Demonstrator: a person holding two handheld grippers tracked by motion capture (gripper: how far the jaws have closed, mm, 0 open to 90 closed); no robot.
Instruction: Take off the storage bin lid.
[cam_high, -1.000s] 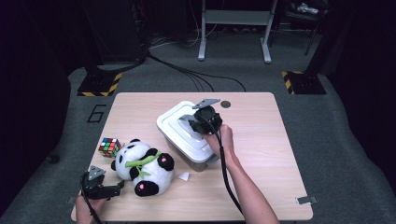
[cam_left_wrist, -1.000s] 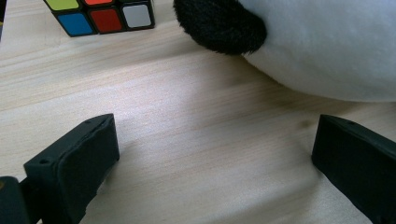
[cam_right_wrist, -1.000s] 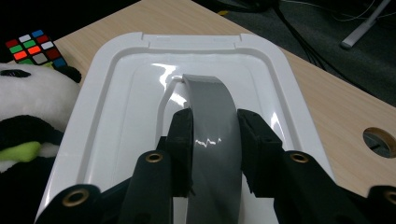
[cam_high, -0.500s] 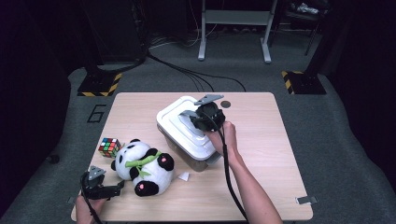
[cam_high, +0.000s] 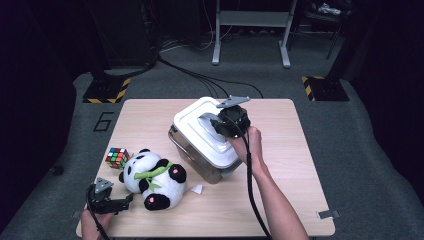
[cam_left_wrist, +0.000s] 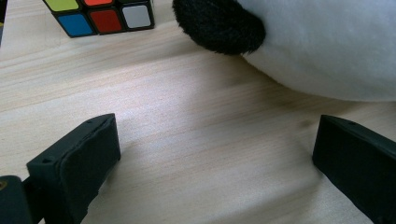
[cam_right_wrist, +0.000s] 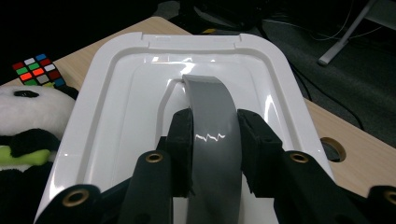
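**White lid and its grey handle**

We see the right claw (cam_right_wrist: 215, 140) clamped on the grey handle (cam_right_wrist: 212, 140), a curved, glossy strap arching up from the middle of the white lid (cam_right_wrist: 116, 121). The lid is a rounded rectangle with a raised rim and a sunken centre, spreading out under and ahead of the claw. It sits level on the clear container (cam_high: 192, 152), directly below the claw, closing it.
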